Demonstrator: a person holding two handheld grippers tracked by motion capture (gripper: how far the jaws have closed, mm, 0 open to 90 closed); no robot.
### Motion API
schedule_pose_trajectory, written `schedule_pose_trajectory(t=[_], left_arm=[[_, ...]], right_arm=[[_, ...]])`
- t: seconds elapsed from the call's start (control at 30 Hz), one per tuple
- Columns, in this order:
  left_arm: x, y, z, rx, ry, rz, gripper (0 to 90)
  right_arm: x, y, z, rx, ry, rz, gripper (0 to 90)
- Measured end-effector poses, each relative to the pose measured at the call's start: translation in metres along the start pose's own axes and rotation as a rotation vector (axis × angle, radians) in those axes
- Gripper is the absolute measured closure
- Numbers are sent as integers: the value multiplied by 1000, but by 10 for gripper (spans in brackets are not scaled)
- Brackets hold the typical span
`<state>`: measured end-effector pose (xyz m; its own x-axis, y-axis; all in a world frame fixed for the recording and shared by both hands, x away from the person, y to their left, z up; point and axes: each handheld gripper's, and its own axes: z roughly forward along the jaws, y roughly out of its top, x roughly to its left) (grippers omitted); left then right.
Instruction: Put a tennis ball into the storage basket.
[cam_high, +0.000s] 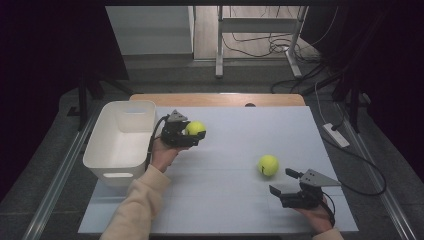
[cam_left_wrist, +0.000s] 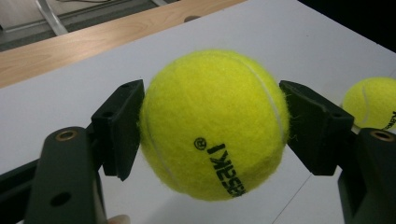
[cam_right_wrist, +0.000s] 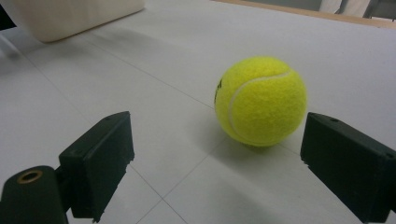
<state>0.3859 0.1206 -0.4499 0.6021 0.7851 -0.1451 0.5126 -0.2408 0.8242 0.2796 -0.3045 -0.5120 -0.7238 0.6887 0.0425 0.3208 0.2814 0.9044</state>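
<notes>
My left gripper (cam_high: 194, 134) is shut on a yellow tennis ball (cam_high: 195, 128), holding it just off the white table beside the bin. In the left gripper view both black pads press the sides of that ball (cam_left_wrist: 212, 123). A second tennis ball (cam_high: 268, 165) lies on the table right of centre; in the left gripper view it is at the right edge (cam_left_wrist: 371, 102). My right gripper (cam_high: 286, 181) stands open near the front right edge, a short way behind this ball. In the right gripper view the ball (cam_right_wrist: 260, 100) sits ahead of the spread jaws, nearer the right one, with nothing between them.
A white plastic bin (cam_high: 120, 142) stands at the table's left edge, empty as far as I can see; its corner appears in the right gripper view (cam_right_wrist: 70, 16). A wooden strip (cam_high: 215, 99) runs along the far edge. Cables and a metal frame lie on the floor beyond.
</notes>
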Motion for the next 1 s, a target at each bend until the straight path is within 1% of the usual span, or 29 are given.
schedule_pose_trajectory(t=[0.2, 0.37, 0.63, 0.9, 1.0], left_arm=[[-3, -2, -6, -17, -9, 13, 276], [-6, -2, -10, -32, -24, 6, 276], [-11, -1, -16, -55, -30, 18, 275], [-14, -1, -20, -73, -37, 30, 275], [-15, 0, -22, -79, -41, 29, 275]], right_arm=[[0, 0, 0, -1, -2, -1, 94], [1, 0, 1, 0, -3, -2, 94], [1, 0, 0, 2, -6, -3, 94], [1, 0, 0, 1, -7, 0, 94], [1, 0, 0, 3, -10, -1, 94]])
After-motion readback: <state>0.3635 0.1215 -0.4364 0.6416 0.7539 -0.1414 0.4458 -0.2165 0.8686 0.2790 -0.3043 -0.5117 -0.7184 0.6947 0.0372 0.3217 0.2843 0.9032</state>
